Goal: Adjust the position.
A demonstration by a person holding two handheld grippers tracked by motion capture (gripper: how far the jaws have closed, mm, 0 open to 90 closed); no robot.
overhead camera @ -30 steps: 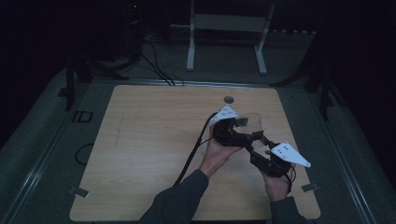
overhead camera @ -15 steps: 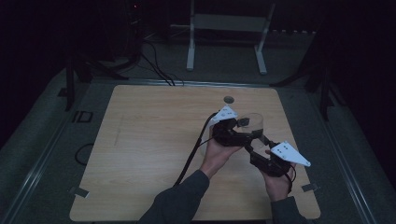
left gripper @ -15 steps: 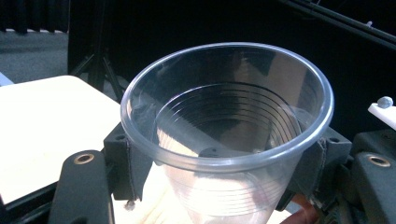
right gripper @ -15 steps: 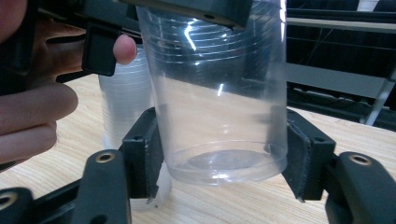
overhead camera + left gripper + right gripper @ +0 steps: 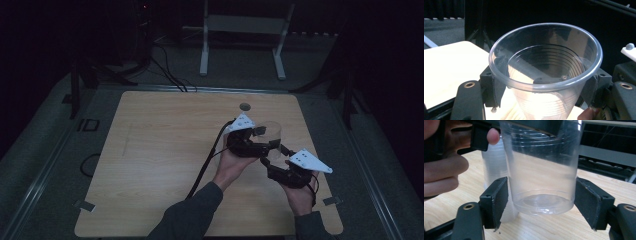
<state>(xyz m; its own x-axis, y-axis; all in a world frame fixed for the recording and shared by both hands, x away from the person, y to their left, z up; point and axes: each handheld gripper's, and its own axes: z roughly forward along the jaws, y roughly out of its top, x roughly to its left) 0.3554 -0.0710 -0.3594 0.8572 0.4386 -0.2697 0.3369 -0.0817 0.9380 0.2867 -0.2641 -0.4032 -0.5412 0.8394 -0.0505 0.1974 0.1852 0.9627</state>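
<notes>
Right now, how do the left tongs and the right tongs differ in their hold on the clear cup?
The left tongs are shut on the clear cup, pads pressed to its wall just below the rim; the right tongs stand open, with a gap between each pad and the cup. The left tongs hold it high, while the right tongs flank its base. Both sets bracket the same cup.

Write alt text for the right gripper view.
A clear plastic cup hangs just above the wooden table, between the right gripper's open black fingers. A hand shows at upper left, and a stack of cups stands behind.
</notes>
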